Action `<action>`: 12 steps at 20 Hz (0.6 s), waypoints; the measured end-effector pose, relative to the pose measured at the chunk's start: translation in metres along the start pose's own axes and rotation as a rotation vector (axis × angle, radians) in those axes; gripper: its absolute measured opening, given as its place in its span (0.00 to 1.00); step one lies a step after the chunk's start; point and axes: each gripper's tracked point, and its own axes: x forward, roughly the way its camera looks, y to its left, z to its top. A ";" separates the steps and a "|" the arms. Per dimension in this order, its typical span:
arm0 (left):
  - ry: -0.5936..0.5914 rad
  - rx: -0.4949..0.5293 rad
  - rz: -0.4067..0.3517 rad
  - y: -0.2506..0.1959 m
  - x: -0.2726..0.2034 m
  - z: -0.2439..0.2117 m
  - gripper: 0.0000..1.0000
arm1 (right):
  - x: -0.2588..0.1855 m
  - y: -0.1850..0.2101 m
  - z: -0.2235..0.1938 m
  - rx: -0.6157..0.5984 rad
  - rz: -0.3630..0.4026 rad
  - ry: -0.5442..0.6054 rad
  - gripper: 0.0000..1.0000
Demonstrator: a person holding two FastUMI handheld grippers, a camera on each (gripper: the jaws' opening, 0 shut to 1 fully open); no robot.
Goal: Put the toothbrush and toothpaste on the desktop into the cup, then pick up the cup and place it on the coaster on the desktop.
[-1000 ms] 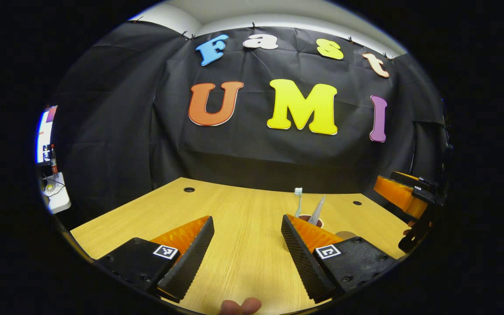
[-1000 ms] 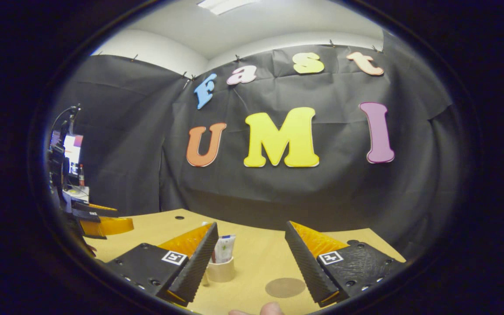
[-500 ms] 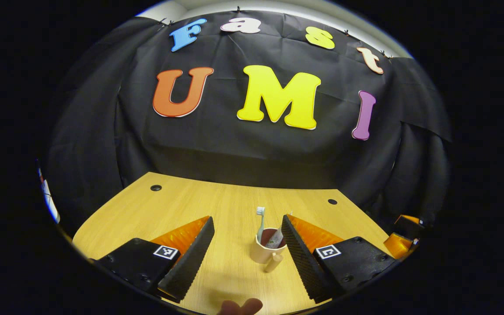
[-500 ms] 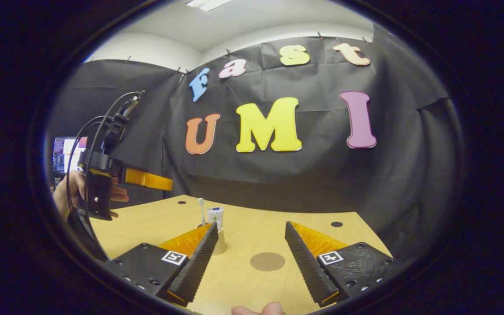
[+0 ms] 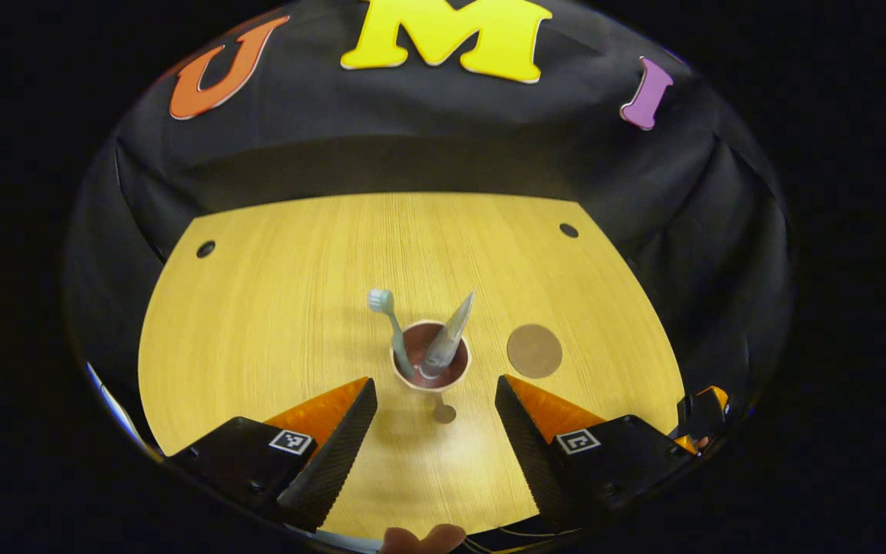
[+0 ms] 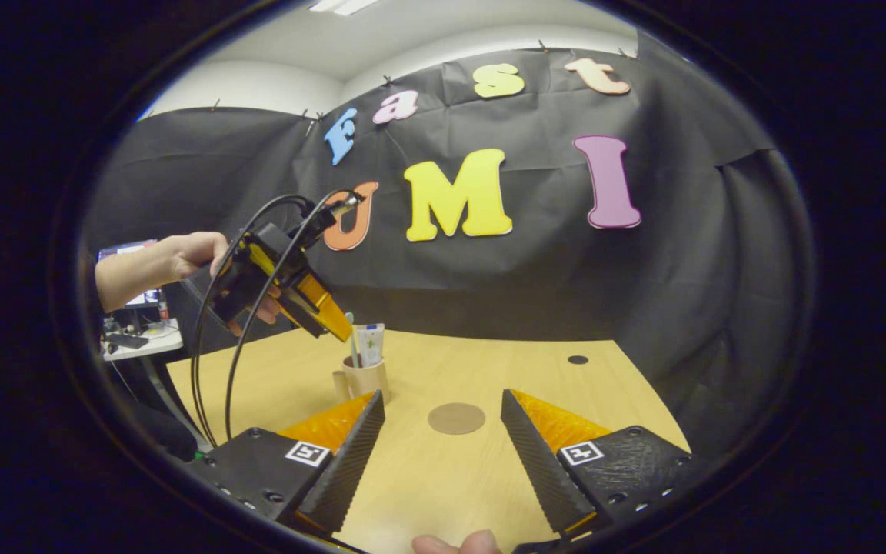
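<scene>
Here our left gripper (image 5: pixel 435 400) hangs spread above the cup (image 5: pixel 431 365), which holds toothbrush (image 5: pixel 391 327) and toothpaste (image 5: pixel 448 338) beside the coaster (image 5: pixel 534 351). Our right gripper (image 6: pixel 443 431) is spread too, gripping nothing, low over the wooden desktop (image 6: pixel 504 369).

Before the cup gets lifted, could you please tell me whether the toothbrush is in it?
In: the pale green toothbrush stands head-up inside the beige handled cup.

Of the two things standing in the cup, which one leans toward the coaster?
The toothpaste: its flat end tips toward the coaster, while the toothbrush leans the opposite way in the cup.
</scene>
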 end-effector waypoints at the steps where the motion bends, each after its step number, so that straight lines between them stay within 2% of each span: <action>1: 0.051 -0.024 0.003 0.001 0.010 -0.008 0.99 | -0.002 0.000 -0.007 -0.005 -0.005 0.011 0.93; 4: 0.175 -0.089 -0.010 -0.005 0.030 -0.027 1.00 | -0.009 0.010 -0.024 0.011 0.006 0.031 0.93; 7: 0.239 -0.123 0.004 -0.008 0.043 -0.036 0.99 | -0.017 0.031 -0.052 0.105 0.068 0.079 0.93; 12: 0.295 -0.090 0.041 -0.018 0.041 -0.032 0.99 | -0.027 0.018 -0.063 0.158 0.035 0.088 0.93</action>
